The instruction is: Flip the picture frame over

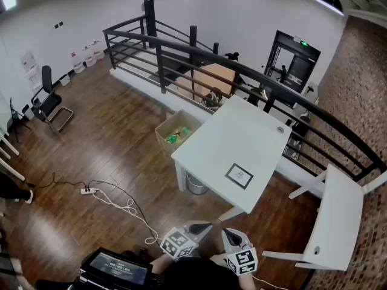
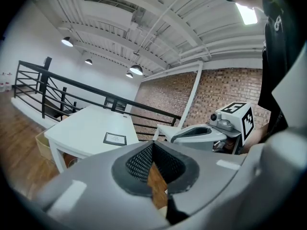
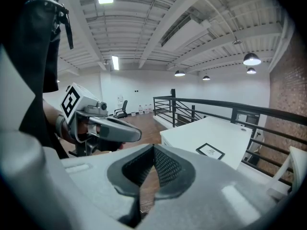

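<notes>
A small black-edged picture frame [image 1: 239,175] lies flat, picture side up, near the front edge of a white table [image 1: 242,135]; the same frame [image 2: 115,138] shows in the left gripper view and again, as the frame [image 3: 210,151], in the right gripper view. Both grippers hang well short of the table, over the wooden floor. My left gripper [image 1: 203,227] is shut with nothing in it. Beside it my right gripper [image 1: 229,234] is also shut and empty. Each gripper's camera sees the other: the right gripper [image 2: 178,137], the left gripper [image 3: 135,134].
A cardboard box [image 1: 176,132] with green items stands at the table's left, a metal bin [image 1: 195,185] under it. A white chair [image 1: 336,221] stands to the right. Black railing [image 1: 199,59] runs behind. A power strip and cable [image 1: 89,191] lie on the floor; a monitor [image 1: 115,267] sits near me.
</notes>
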Available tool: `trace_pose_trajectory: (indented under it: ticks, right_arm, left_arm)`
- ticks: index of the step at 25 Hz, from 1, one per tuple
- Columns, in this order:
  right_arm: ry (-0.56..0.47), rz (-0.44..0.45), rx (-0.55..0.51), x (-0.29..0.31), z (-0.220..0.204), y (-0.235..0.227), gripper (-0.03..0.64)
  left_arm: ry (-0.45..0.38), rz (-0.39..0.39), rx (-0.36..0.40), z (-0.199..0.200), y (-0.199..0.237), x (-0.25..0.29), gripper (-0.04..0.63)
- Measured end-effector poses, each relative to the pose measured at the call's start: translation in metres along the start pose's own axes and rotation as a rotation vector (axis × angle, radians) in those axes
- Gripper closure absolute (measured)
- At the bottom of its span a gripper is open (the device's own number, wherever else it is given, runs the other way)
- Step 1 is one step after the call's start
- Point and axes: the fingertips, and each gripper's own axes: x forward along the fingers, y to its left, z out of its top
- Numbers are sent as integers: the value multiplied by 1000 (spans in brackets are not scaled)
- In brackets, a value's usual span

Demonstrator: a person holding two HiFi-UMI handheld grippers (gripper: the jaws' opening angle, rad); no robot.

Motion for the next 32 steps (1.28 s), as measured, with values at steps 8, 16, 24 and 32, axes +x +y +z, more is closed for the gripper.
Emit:
trace_pose_trajectory:
  ticks: [8, 16, 24, 32]
  right_arm:
    - [24, -13, 62, 9, -11, -15, 624]
    - [7, 46, 44, 54, 10, -44, 624]
    - [-10, 26, 64, 78, 35, -129, 624]
    - [-24, 6, 111, 90, 32, -221, 624]
  left_arm:
    - [31, -4, -35, -9, 9, 7, 580]
    - [49, 32, -41, 6, 40, 31, 580]
    - [51, 44, 6, 56, 71, 92, 580]
    - [75, 60, 30, 79, 89, 161, 580]
